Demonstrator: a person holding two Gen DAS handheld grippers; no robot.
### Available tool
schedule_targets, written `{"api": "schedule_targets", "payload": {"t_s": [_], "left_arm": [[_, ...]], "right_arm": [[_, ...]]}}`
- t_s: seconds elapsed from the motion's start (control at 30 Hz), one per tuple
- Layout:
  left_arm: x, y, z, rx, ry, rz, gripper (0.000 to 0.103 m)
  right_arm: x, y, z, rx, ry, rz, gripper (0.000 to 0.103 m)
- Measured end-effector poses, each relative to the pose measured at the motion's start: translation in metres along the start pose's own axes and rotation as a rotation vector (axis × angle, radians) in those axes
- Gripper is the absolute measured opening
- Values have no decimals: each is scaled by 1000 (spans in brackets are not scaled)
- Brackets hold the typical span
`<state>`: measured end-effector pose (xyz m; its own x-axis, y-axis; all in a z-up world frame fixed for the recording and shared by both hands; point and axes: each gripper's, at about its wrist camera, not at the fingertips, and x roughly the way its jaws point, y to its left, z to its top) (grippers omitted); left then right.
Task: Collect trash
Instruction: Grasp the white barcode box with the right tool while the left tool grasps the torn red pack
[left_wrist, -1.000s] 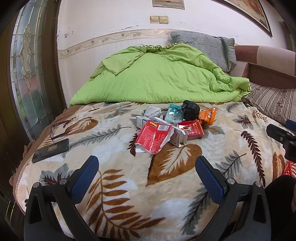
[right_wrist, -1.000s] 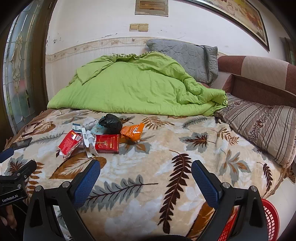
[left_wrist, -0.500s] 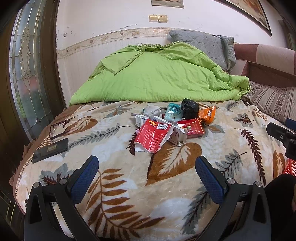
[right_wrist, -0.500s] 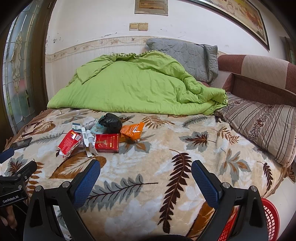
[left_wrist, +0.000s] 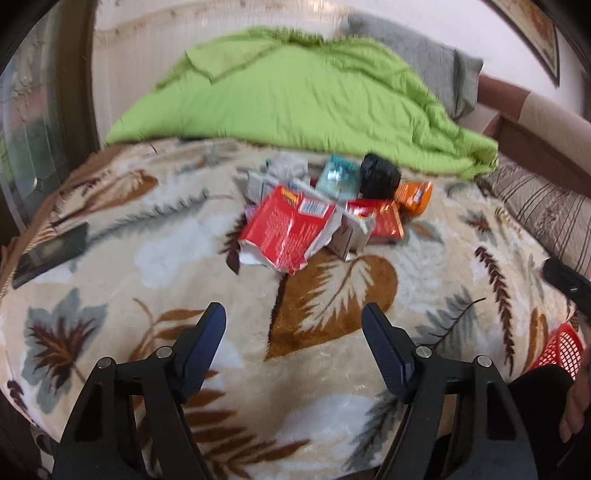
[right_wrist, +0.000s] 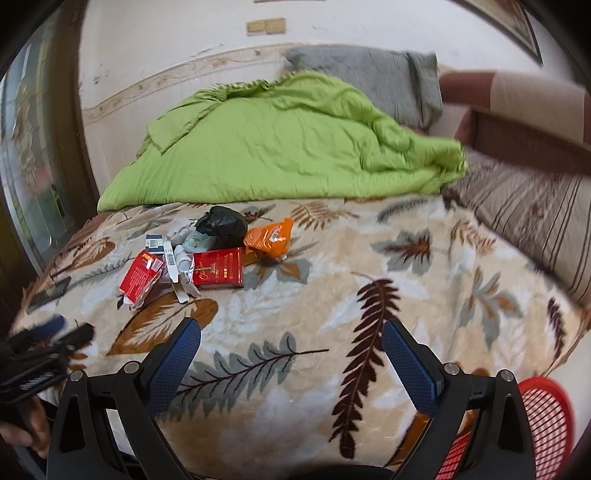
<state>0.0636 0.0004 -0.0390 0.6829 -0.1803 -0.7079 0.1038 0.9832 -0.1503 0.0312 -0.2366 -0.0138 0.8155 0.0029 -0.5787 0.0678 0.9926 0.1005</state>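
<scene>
L gripper (left_wrist: 293, 321) fingers just been closing, empty, still apart, R gripper (right_wrist: 291, 341) fingers wide, trash pile (left_wrist: 321, 218) ahead

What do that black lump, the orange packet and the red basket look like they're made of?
The black lump looks like thin, glossy plastic film, scrunched into wrinkles, likely a bag. The orange packet seems shiny printed foil or plastic wrapper, creased and puffed. The red basket appears to be rigid moulded plastic, with an open lattice of holes in its wall.

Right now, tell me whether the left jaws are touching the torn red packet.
Apart. The left wrist view shows the left gripper, jaws open and just narrowed, with bare blanket between it and the torn red packet.
</scene>
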Motion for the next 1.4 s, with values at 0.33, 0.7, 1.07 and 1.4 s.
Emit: {"api": "schedule_targets", "payload": {"t_s": [0.33,0.7,1.07,1.4], "left_arm": [[78,-22,31,246,54,306,75],[78,-1,57,134,-25,209,8],[32,37,57,9,-112,26,6],[39,55,56,-16,-94,35,10]], "right_arm": [[7,3,5,1,13,3,100],[11,7,7,-14,37,63,99],[86,83,32,-161,177,288,52],[174,141,51,-201,283,313,26]]}}
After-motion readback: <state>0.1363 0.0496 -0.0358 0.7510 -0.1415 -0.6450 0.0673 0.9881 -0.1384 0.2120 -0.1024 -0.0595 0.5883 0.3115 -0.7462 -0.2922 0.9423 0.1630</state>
